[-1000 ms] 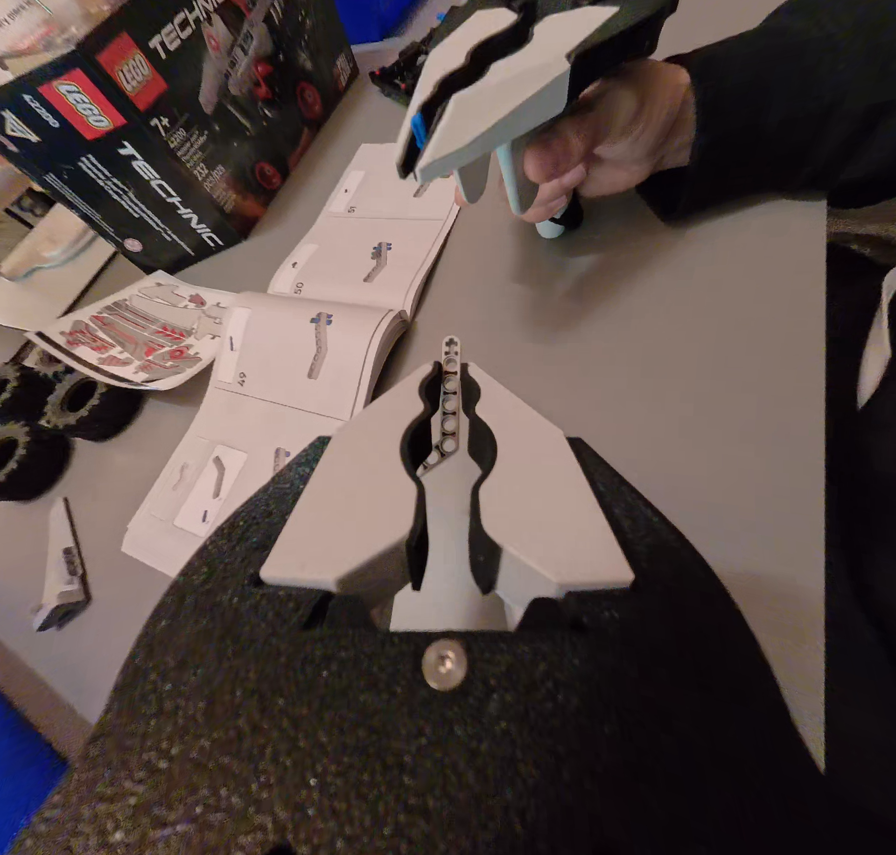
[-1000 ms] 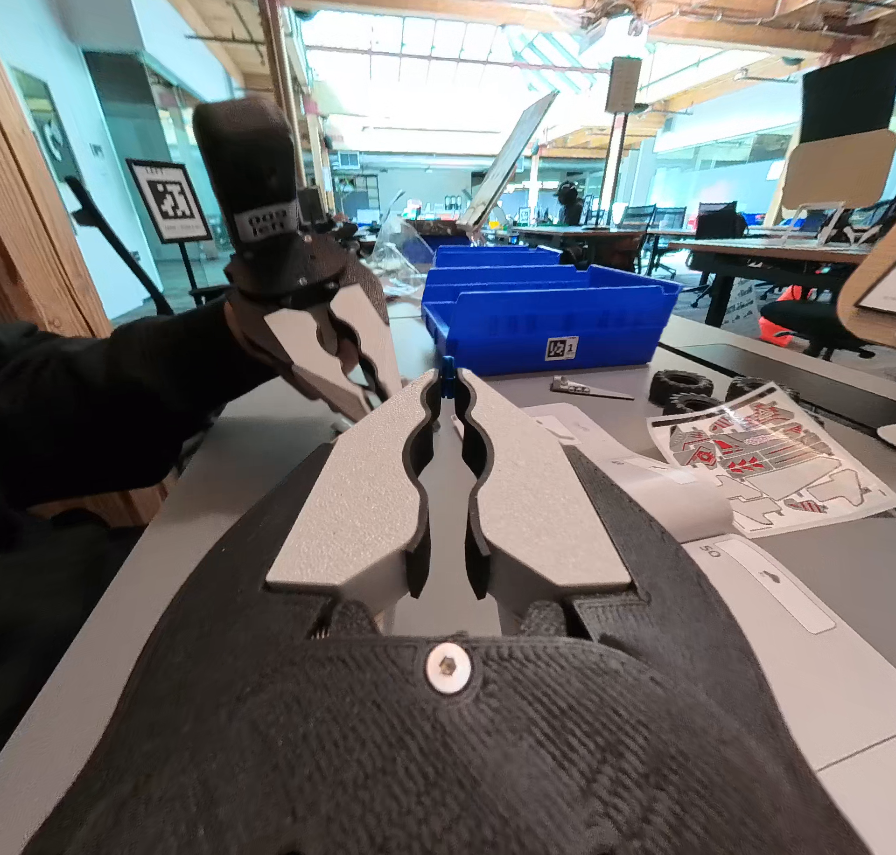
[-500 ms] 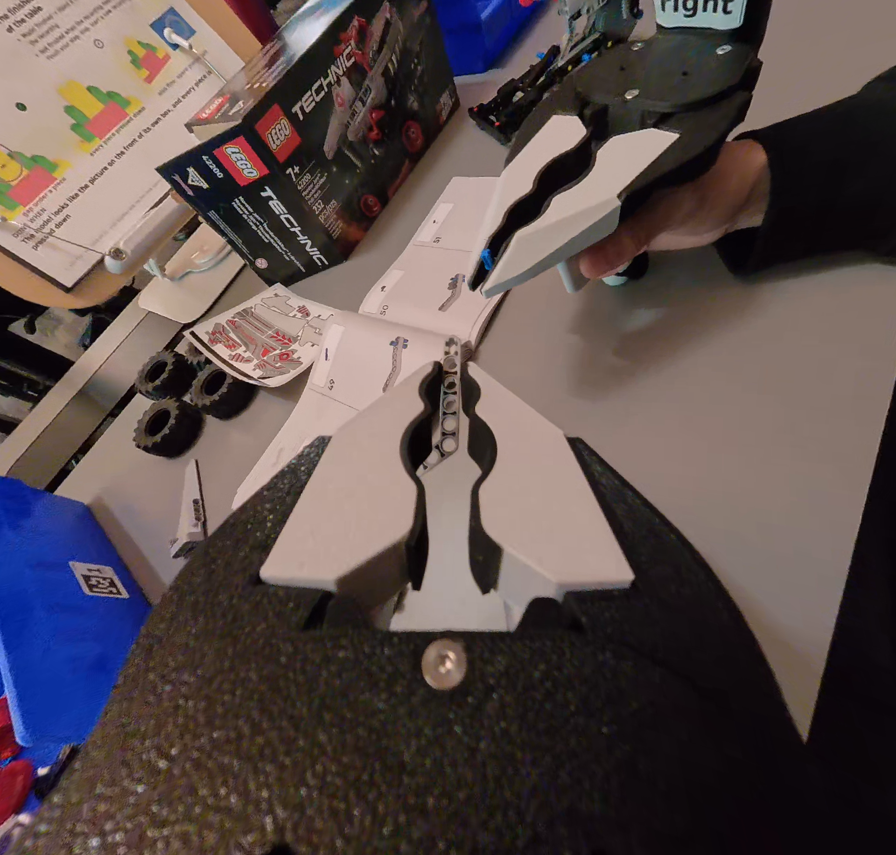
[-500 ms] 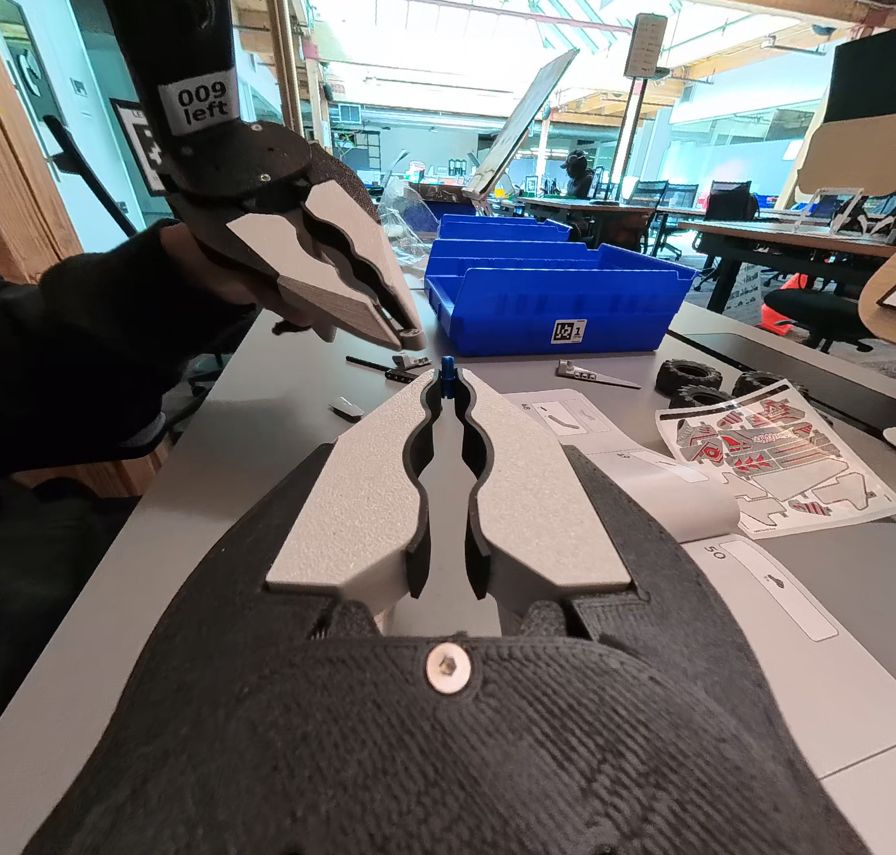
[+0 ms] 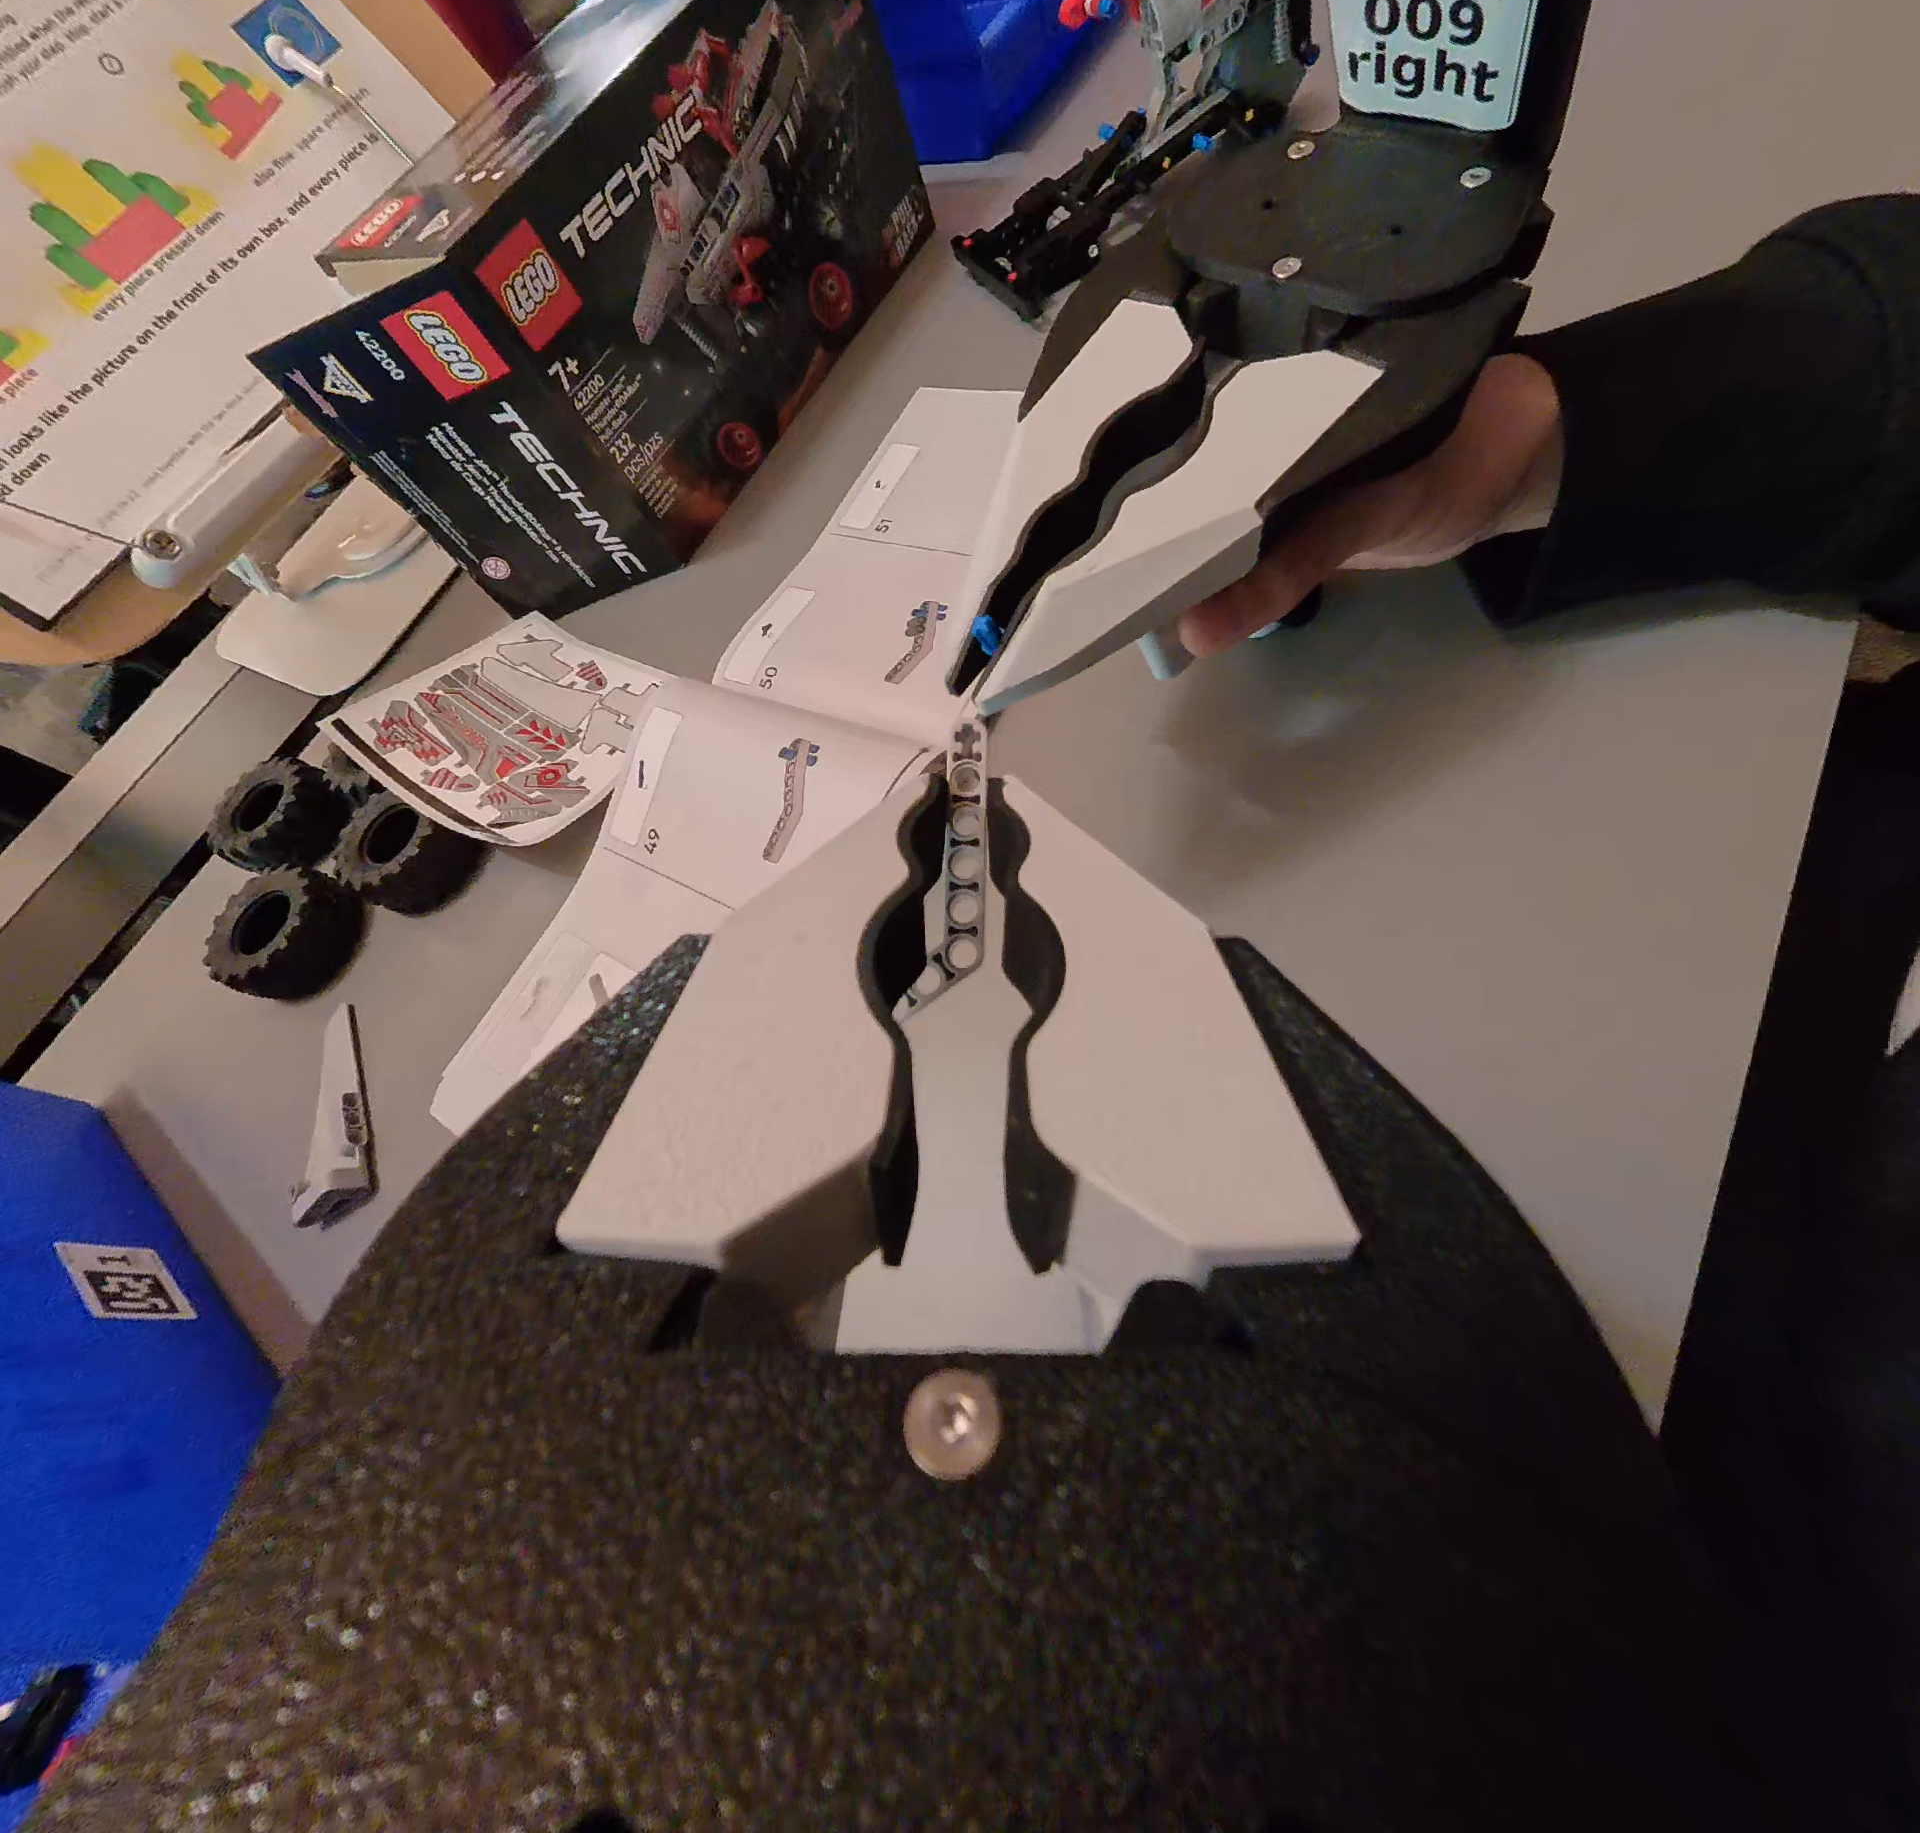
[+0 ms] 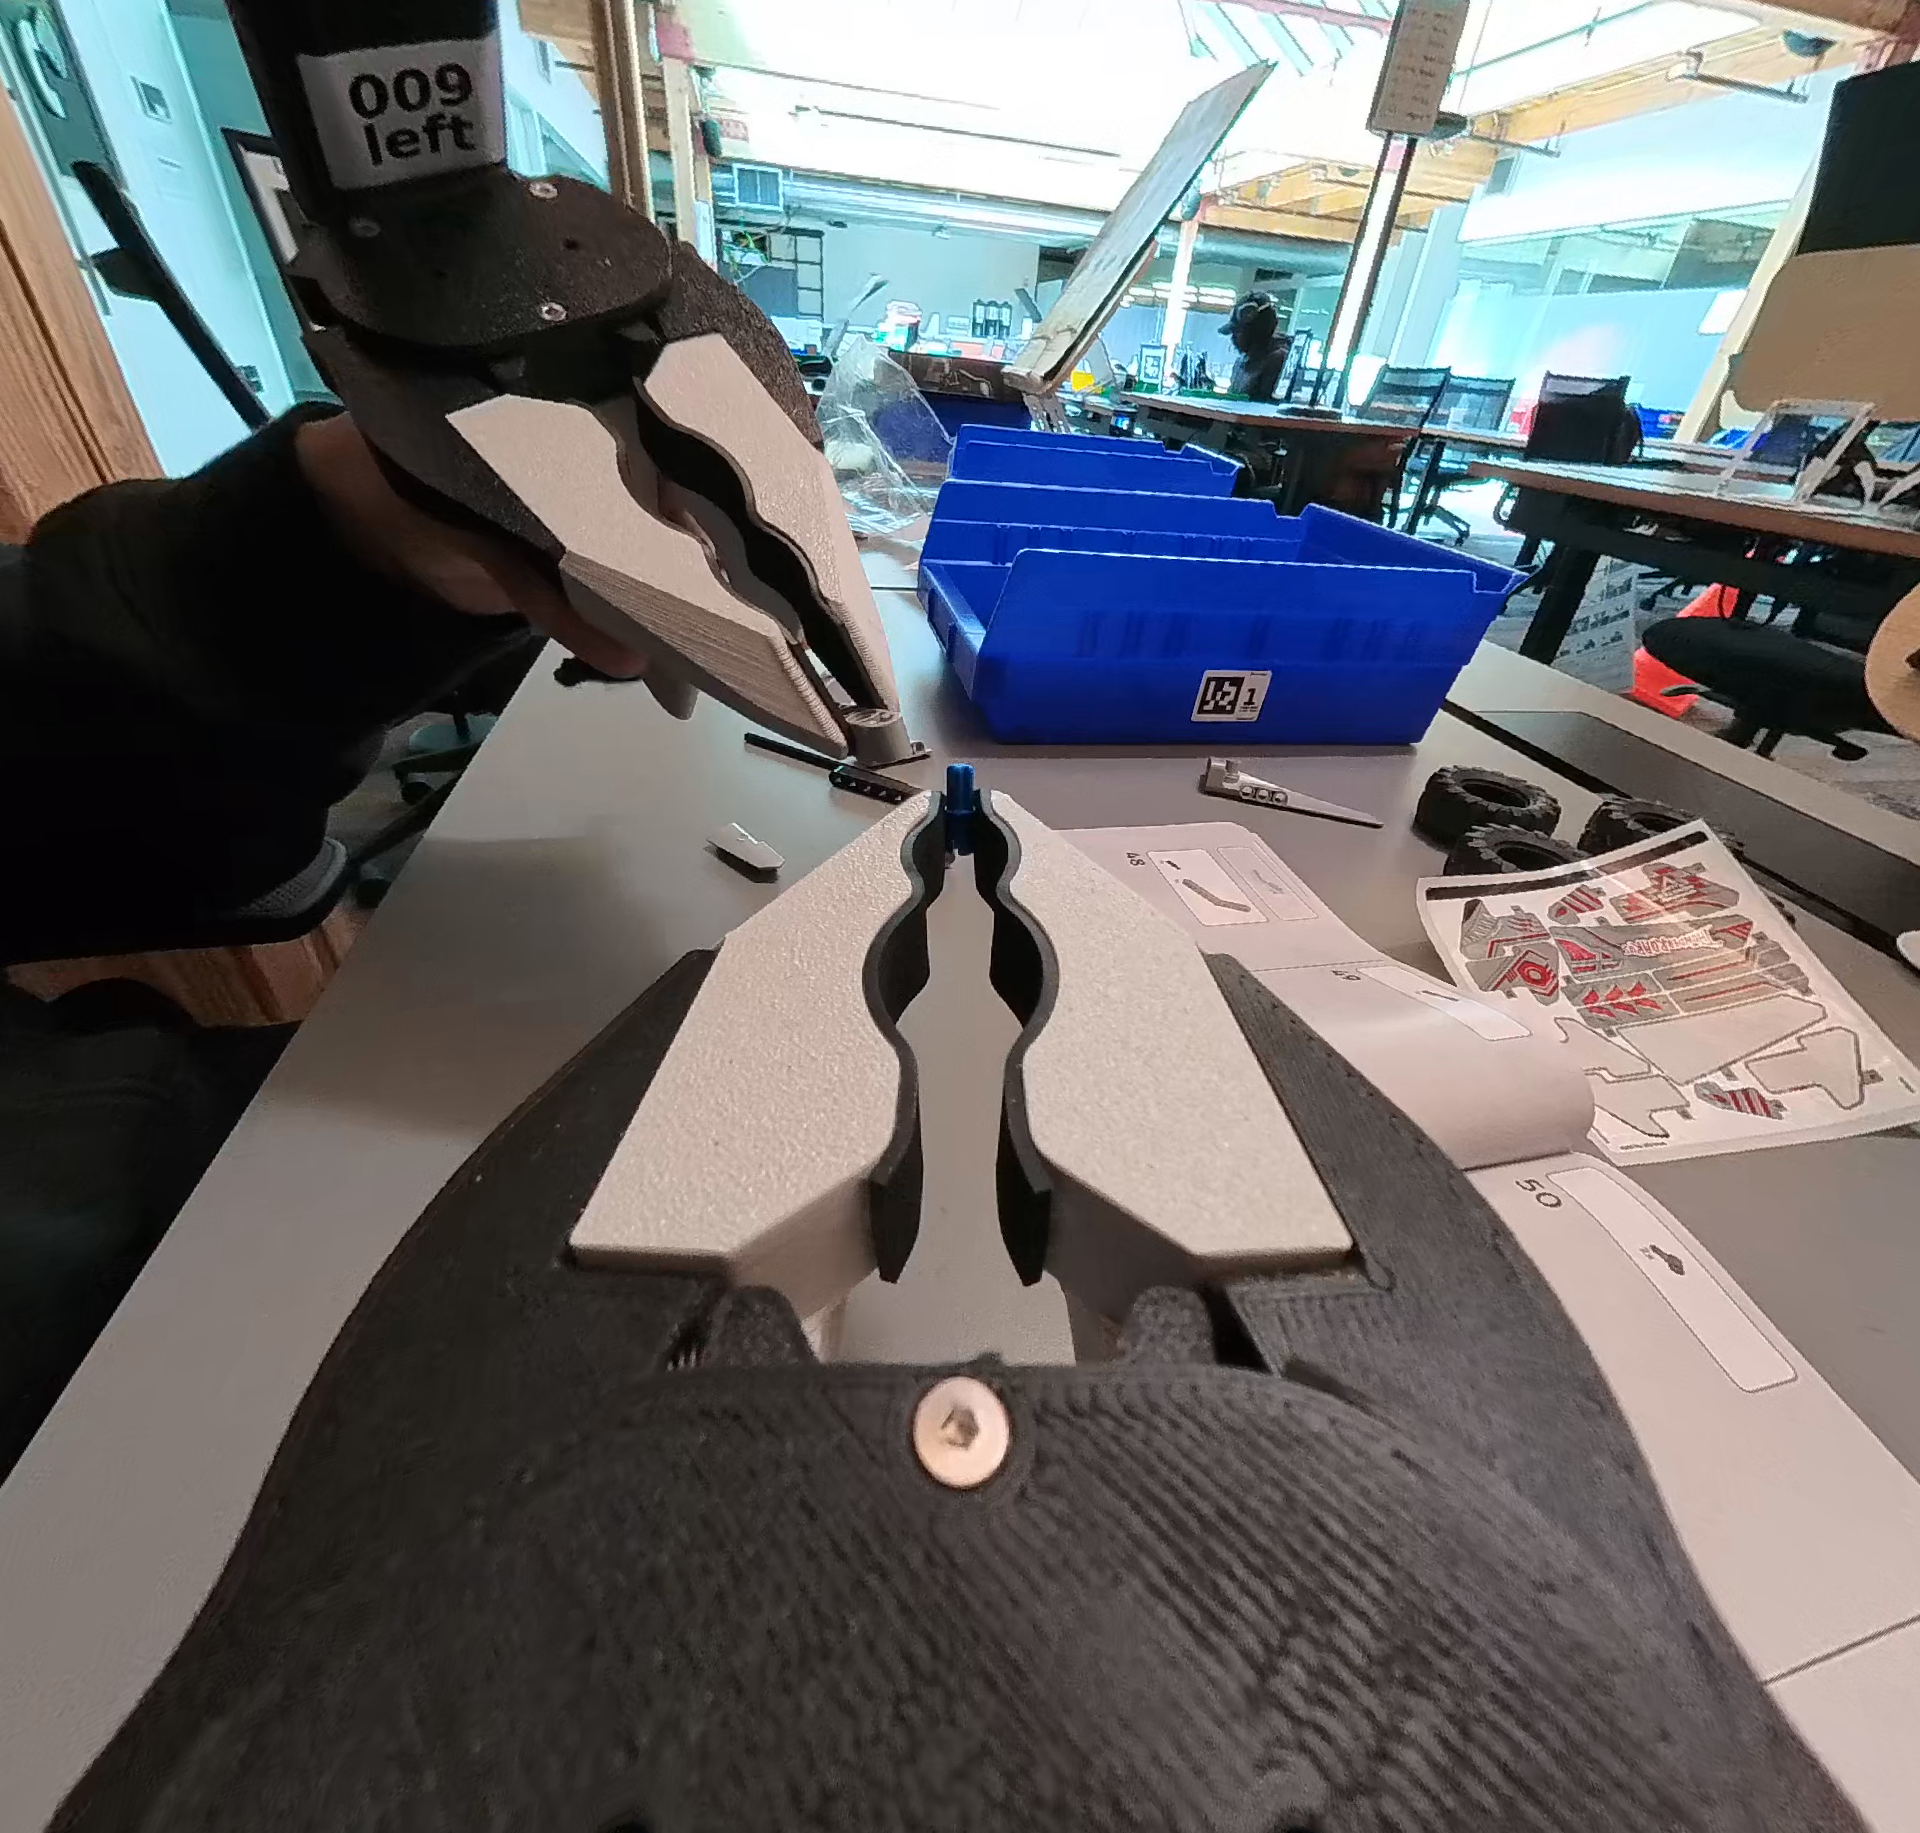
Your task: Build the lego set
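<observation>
My left gripper [image 5: 966,796] is shut on a light grey angled lego beam [image 5: 961,869] with a row of holes, whose tip sticks out past the fingertips. My right gripper [image 6: 961,807] is shut on a small blue pin [image 6: 959,809]. In the left wrist view the right gripper [image 5: 982,682] hangs just above the beam's tip, the blue pin [image 5: 983,630] at its fingertips. In the right wrist view the left gripper [image 6: 868,729] sits up and left of the pin, the beam's end [image 6: 883,734] showing at its tips. Both are held above the grey table [image 5: 1403,848].
An open instruction booklet [image 5: 790,744], a sticker sheet [image 5: 488,734], black tyres [image 5: 301,879] and the set's box [image 5: 623,329] lie to the left. A partly built model [image 5: 1143,121] stands behind. A blue bin [image 6: 1195,620], a grey wedge piece [image 6: 1278,796] and small loose parts [image 6: 748,843] are on the table. My two grippers' fingertips are within a few centimetres of each other.
The two grippers have come closer together. The right gripper with the blue pin has moved down toward the beam's tip; the left gripper has risen and tilted.
</observation>
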`<action>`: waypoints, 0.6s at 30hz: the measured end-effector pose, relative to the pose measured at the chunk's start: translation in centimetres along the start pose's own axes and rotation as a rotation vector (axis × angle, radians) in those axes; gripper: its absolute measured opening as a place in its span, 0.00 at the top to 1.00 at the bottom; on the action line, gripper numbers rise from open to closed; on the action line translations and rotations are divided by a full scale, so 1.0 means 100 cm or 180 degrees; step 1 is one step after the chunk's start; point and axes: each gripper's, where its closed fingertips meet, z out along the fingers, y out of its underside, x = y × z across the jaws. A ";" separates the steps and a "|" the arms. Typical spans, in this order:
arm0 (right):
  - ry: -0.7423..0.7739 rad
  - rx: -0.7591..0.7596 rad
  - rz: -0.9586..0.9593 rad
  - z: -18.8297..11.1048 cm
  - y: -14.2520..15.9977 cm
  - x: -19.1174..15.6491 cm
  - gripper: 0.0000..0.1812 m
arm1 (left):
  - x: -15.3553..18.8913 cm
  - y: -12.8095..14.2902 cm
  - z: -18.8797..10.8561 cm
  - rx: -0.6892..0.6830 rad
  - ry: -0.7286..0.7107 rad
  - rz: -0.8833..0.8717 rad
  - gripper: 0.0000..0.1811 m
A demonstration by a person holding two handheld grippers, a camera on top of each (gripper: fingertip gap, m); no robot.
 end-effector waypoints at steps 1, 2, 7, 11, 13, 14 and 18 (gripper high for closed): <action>-0.0002 -0.0011 -0.0003 0.000 0.000 0.000 0.98 | -0.001 0.000 0.000 0.0005 -0.0011 0.0011 0.97; -0.0005 -0.0023 -0.0011 0.001 0.001 -0.001 0.98 | 0.000 -0.001 -0.001 0.0017 -0.0008 0.0013 0.97; -0.0023 -0.0048 -0.0045 0.002 0.002 -0.002 0.98 | -0.001 -0.004 -0.002 0.0117 0.0029 0.0009 0.97; -0.0047 -0.0020 -0.0064 0.002 0.001 -0.004 0.98 | 0.004 -0.013 -0.004 0.0327 0.0139 0.0027 0.97; -0.0122 0.0026 -0.0058 0.003 -0.001 -0.009 0.98 | 0.004 -0.017 -0.003 0.0413 0.0207 -0.0011 0.97; -0.0136 0.0046 -0.0034 0.003 -0.002 -0.010 0.98 | 0.002 -0.019 -0.003 0.0439 0.0218 -0.0038 0.97; -0.0102 0.0016 -0.0057 0.006 -0.001 -0.011 0.98 | -0.001 -0.025 -0.004 0.0423 0.0350 -0.0061 0.97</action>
